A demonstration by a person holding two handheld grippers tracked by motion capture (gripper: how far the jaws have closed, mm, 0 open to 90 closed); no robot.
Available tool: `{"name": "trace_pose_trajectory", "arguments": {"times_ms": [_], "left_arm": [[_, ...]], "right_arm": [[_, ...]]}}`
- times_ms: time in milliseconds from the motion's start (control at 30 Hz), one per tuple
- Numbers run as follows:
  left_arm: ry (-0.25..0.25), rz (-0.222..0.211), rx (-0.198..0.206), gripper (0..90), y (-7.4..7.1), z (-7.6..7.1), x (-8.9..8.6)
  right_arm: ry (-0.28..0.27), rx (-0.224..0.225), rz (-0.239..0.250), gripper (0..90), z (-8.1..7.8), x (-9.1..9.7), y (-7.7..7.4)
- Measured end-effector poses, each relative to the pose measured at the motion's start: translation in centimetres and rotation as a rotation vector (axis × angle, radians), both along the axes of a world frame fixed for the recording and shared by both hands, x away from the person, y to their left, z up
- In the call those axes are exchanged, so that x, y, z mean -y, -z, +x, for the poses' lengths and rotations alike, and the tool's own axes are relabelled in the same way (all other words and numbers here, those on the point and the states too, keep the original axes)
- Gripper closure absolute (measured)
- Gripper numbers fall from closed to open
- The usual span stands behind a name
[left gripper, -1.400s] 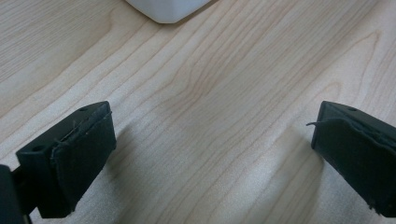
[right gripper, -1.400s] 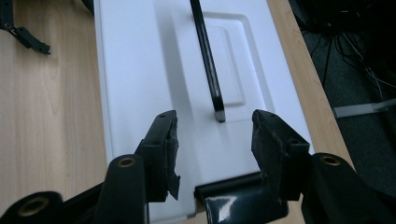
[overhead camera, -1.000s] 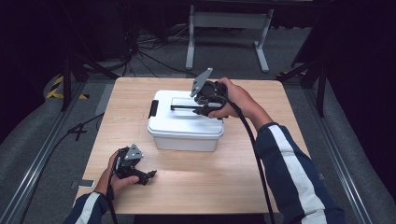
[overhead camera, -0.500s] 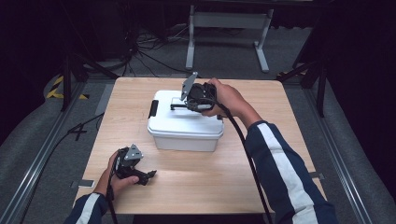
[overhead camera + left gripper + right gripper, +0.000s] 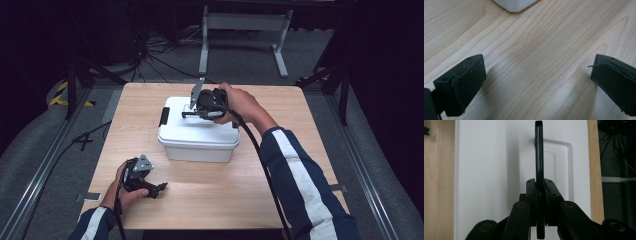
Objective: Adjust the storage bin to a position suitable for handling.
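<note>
A white plastic storage box [image 5: 197, 137] with a flat lid [image 5: 496, 170] and black side latches sits near the middle of the wooden worktop [image 5: 300, 145], a little toward the far edge. The right gripper [image 5: 192, 113], held in the person's right hand [image 5: 240, 104], reaches over the lid from the right, and in the right gripper view its 2 fingers [image 5: 532, 195] are pressed onto the thin black carry handle [image 5: 539, 155], which stands upright on edge above its recess in the lid. The left gripper [image 5: 159, 188] rests near the worktop's near-left corner, well apart from the box, with its fingers [image 5: 466, 82] spread wide over bare wood and holding nothing. The step in hand looks like raising or lifting by the handle. To do it well, the pinch should stay centred along the handle so the box does not swing, and any pull should go straight up, not sideways. Since the latches may be closed or open, which cannot be told here, a slow pull would show whether the lid alone comes away. The idle gripper could steady the box wall if it starts to tilt.
</note>
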State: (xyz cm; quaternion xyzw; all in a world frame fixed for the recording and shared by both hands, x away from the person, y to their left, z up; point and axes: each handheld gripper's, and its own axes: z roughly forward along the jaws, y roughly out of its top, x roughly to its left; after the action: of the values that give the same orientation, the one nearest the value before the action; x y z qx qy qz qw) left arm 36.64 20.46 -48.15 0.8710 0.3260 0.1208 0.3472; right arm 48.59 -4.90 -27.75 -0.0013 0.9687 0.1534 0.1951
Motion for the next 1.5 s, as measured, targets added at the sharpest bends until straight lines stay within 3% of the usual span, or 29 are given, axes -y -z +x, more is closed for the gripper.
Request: {"name": "trace_pose_trajectory", "arguments": {"times_ms": [300,600,833,1167,1500], "left_arm": [[0.000,0.000,0.000,0.5,0.0,0.0,0.0],[0.000,0.000,0.000,0.5,0.0,0.0,0.0],[0.001,0.001,0.004,0.5,0.0,0.0,0.0],[0.001,0.001,0.005,0.5,0.0,0.0,0.0],[0.000,0.000,0.004,0.5,0.0,0.0,0.0]], "right_arm": [[-0.003,0.021,0.001,84.8,-0.2,0.2,-0.3],[-0.001,0.043,0.052,84.8,-0.6,1.4,-2.0],[0.001,0.057,0.056,84.8,-1.0,2.4,-2.7],[-0.012,0.078,0.089,84.8,-1.5,5.2,-4.0],[0.038,0.084,0.122,84.8,-2.1,9.7,-5.1]]}}
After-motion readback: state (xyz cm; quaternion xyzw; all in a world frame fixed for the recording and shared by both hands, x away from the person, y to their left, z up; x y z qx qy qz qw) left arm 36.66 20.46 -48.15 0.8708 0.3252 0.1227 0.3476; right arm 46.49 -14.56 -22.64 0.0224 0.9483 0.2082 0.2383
